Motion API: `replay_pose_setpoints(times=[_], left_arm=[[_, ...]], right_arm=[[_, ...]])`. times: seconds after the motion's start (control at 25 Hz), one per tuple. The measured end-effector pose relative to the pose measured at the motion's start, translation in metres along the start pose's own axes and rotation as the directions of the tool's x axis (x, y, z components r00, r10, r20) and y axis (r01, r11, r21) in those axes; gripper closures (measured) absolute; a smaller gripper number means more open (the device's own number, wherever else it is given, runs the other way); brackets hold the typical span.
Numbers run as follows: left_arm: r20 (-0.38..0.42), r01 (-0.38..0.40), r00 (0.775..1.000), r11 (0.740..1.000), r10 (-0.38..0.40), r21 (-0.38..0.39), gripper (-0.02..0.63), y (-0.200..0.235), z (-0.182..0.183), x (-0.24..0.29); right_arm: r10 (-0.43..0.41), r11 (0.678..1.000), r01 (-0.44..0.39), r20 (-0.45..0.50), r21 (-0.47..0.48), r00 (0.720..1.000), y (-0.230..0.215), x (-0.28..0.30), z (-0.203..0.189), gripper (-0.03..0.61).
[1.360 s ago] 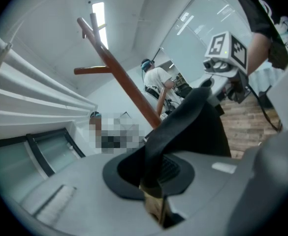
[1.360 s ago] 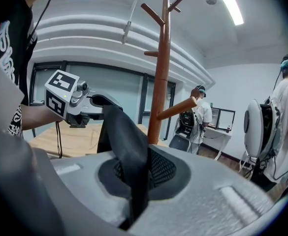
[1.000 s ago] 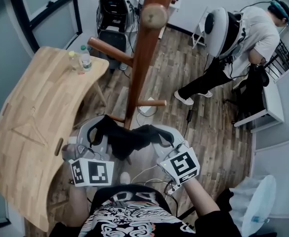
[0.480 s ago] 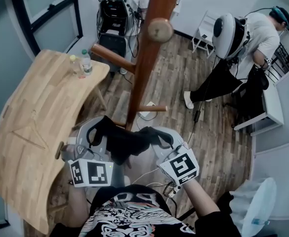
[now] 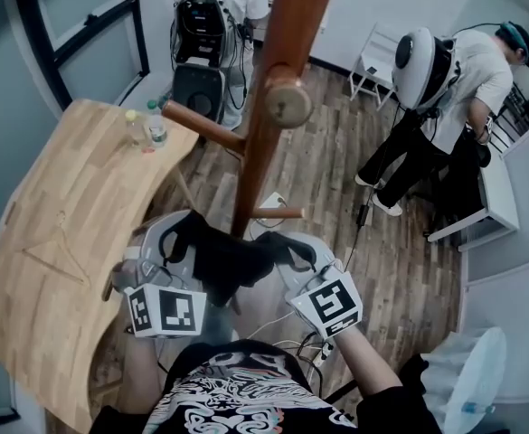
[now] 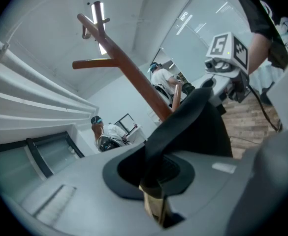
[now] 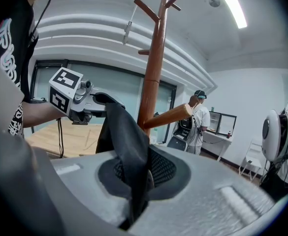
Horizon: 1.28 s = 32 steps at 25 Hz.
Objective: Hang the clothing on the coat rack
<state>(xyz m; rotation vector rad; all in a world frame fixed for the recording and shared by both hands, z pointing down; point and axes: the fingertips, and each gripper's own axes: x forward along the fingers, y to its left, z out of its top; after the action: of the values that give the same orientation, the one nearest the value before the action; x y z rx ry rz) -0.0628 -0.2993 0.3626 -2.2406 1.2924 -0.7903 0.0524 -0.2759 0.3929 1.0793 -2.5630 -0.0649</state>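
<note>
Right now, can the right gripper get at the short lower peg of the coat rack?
Probably yes. The short peg sticks out just ahead of the right gripper with nothing between. But its jaws are shut on the black garment, shared with the left gripper.

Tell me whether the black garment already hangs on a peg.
No, the black garment is held between the left gripper and right gripper, not hung on the coat rack.
</note>
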Motion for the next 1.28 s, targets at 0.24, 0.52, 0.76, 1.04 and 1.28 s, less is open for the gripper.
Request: replay_pose_setpoints(times=[0.24, 0.52, 0.76, 1.04, 1.28], left_arm=[[-0.001, 0.016, 1.000, 1.000, -0.016, 0.007, 0.606, 0.001, -0.002, 0.010], [-0.002, 0.052, 0.999, 0.999, -0.052, -0.004, 0.606, -0.003, -0.010, 0.026], [-0.011, 0.073, 0.997, 0.997, -0.073, -0.002, 0.606, -0.007, -0.017, 0.039], [-0.019, 0.098, 0.995, 0.995, -0.098, 0.014, 0.606, -0.009, -0.035, 0.054], [-0.040, 0.128, 0.991, 0.992, -0.128, 0.006, 0.607, -0.018, -0.044, 0.062]], right_arm=[[-0.006, 1.000, 0.006, -0.005, 0.004, 1.000, -0.006, 0.006, -0.004, 0.565], [-0.010, 1.000, 0.010, -0.019, 0.014, 1.000, -0.014, 0.015, -0.014, 0.565], [-0.006, 0.999, 0.008, -0.050, 0.038, 0.999, -0.020, 0.023, -0.025, 0.565], [0.001, 0.999, 0.002, -0.070, 0.046, 0.998, -0.024, 0.038, -0.036, 0.565], [-0.006, 0.998, 0.011, -0.089, 0.055, 0.996, -0.028, 0.044, -0.040, 0.565]])
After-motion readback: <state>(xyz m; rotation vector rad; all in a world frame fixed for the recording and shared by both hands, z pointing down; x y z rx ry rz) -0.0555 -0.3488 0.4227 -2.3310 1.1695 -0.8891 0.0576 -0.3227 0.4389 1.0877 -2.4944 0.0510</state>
